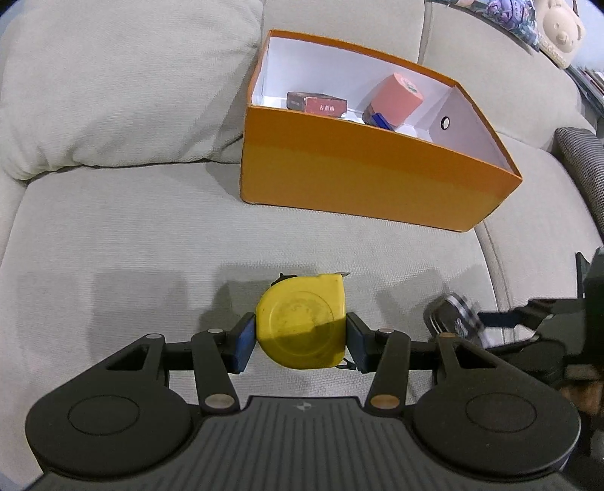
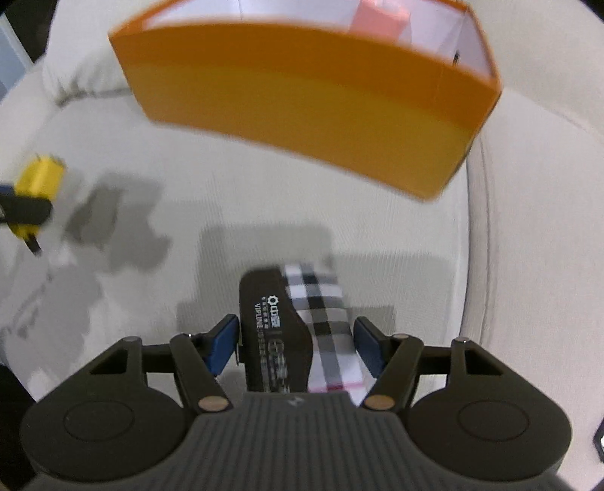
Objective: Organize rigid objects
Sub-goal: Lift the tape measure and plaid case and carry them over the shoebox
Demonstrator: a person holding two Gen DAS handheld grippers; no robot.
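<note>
My left gripper [image 1: 300, 338] is shut on a yellow tape measure [image 1: 302, 321], held just above the grey sofa seat; it also shows at the left edge of the right wrist view [image 2: 37, 183]. My right gripper [image 2: 296, 342] is shut on a black case with a plaid side [image 2: 298, 321]; it shows blurred in the left wrist view [image 1: 455, 319]. The orange box [image 1: 377, 170] stands on the seat beyond both grippers, open on top, and shows in the right wrist view [image 2: 302, 102]. Inside lie a dark red pack [image 1: 317, 102] and a pink block [image 1: 394, 98].
The sofa back cushions [image 1: 124, 83] rise behind the box. A dark mesh chair arm [image 1: 581, 158] stands at the right. A plush bear [image 1: 558, 26] sits at the top right. A seam between seat cushions [image 2: 479, 226] runs right of the box.
</note>
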